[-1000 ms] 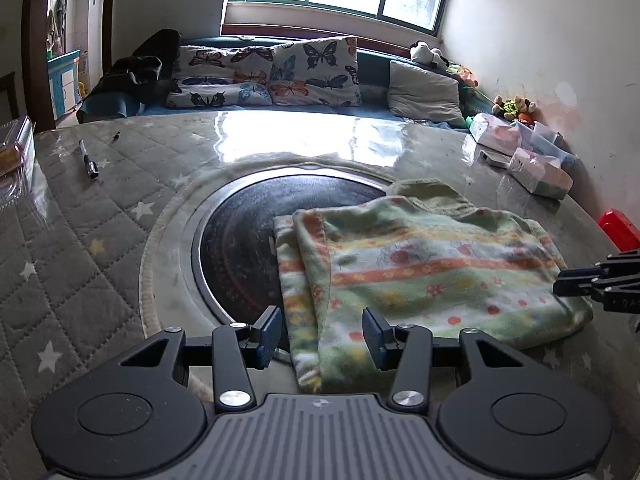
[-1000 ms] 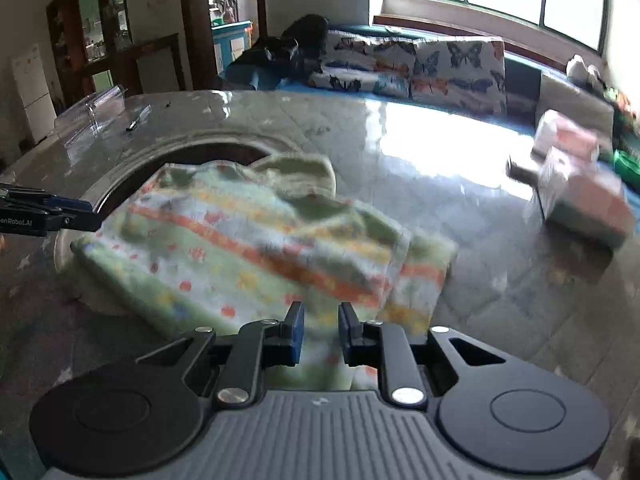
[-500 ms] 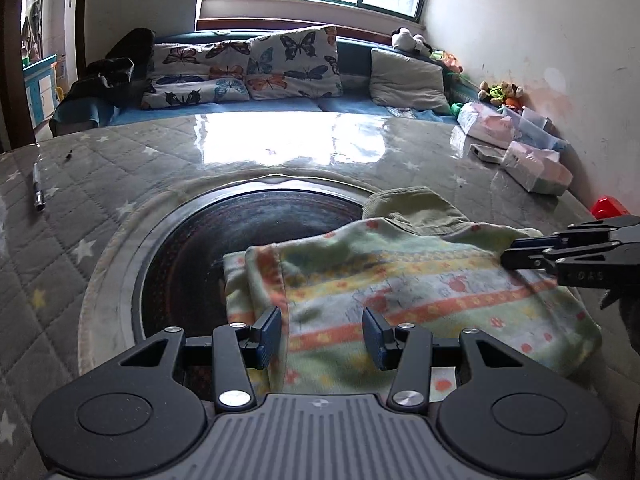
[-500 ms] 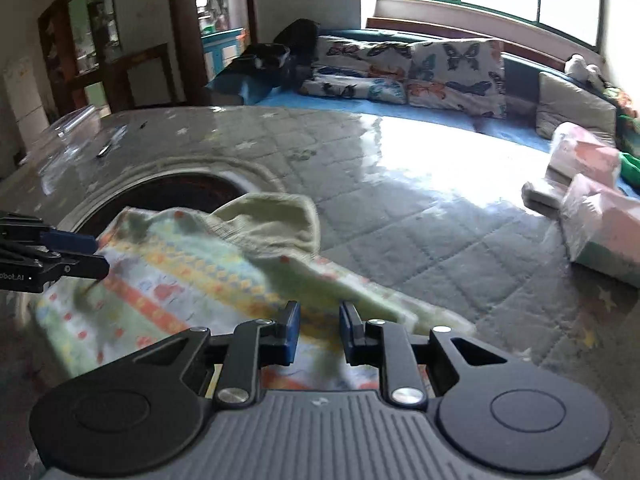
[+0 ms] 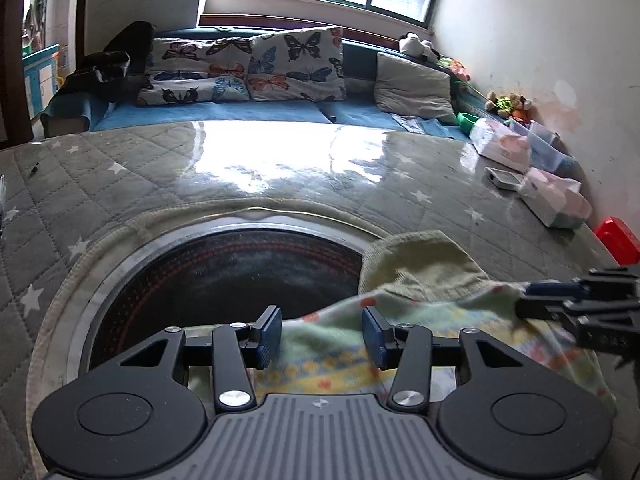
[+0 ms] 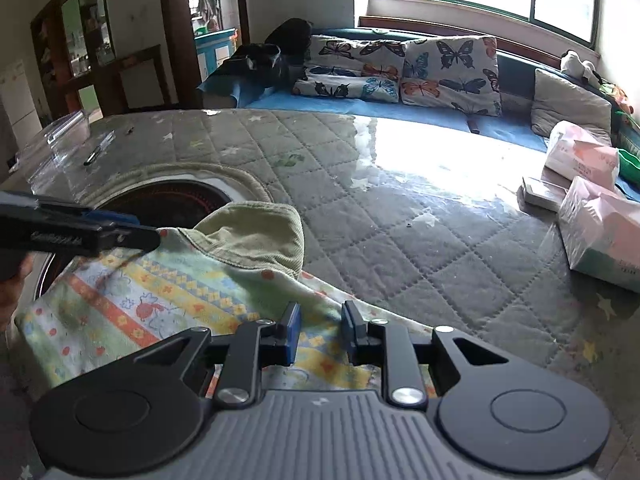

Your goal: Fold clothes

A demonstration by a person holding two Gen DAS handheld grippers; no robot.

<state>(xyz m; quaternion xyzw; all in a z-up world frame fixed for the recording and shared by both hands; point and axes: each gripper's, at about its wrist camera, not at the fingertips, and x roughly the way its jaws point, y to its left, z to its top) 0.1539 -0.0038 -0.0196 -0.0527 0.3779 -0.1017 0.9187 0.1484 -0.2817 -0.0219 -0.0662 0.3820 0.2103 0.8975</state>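
Both black two-finger grippers hover over the soft, pastel-striped fleece garment (image 6: 132, 304) with its olive corduroy hood: left gripper (image 5: 322, 336) half open, right gripper (image 6: 318, 330) narrowly parted, neither gripping. It lies on the quilted, star-printed grey table cover (image 6: 400, 216) beside the round dark glass inset (image 5: 224, 276); lettering unreadable

Both the left gripper (image 5: 322, 335) and the right gripper (image 6: 319, 333) match — black linkage arms, silver screws, blue finger pads, a ribbed grey housing.
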